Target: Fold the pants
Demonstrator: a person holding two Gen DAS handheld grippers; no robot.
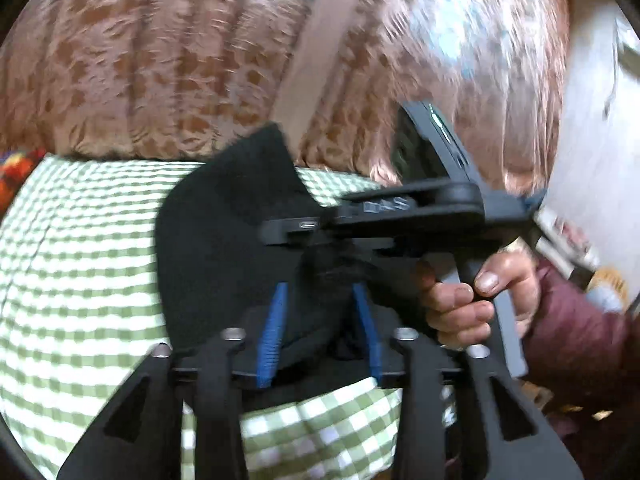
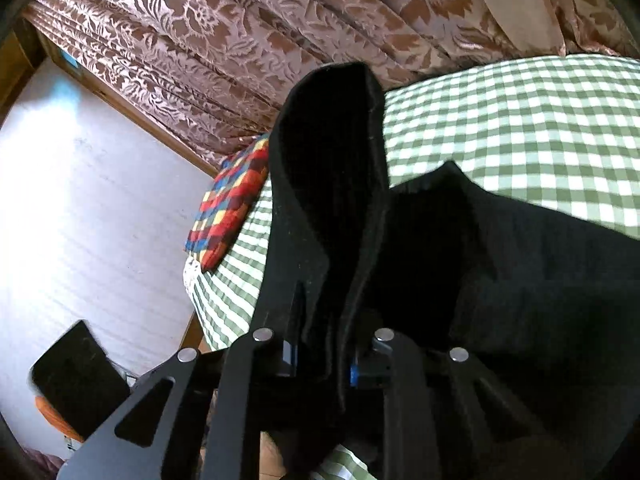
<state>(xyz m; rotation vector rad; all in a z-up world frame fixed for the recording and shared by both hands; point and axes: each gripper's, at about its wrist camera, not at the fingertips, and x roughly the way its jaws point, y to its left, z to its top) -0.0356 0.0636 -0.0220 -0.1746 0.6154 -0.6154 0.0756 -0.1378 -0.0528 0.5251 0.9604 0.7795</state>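
Note:
The black pants (image 1: 224, 216) are lifted over a bed with a green-and-white checked sheet (image 1: 72, 264). My left gripper (image 1: 320, 304) with blue finger pads (image 1: 274, 328) is shut on a bunch of the black cloth. In the left wrist view the right gripper's body (image 1: 400, 216) and the hand holding it (image 1: 472, 300) sit just ahead to the right. In the right wrist view my right gripper (image 2: 324, 344) is shut on an upright fold of the pants (image 2: 328, 184); more black cloth (image 2: 540, 280) spreads right over the sheet (image 2: 520, 120).
A brown floral curtain (image 1: 160, 60) hangs behind the bed, also in the right wrist view (image 2: 240, 32). A multicoloured checked cushion (image 2: 232, 204) lies at the bed's left end. A white wall (image 2: 88, 200) and a dark object (image 2: 76, 376) are lower left.

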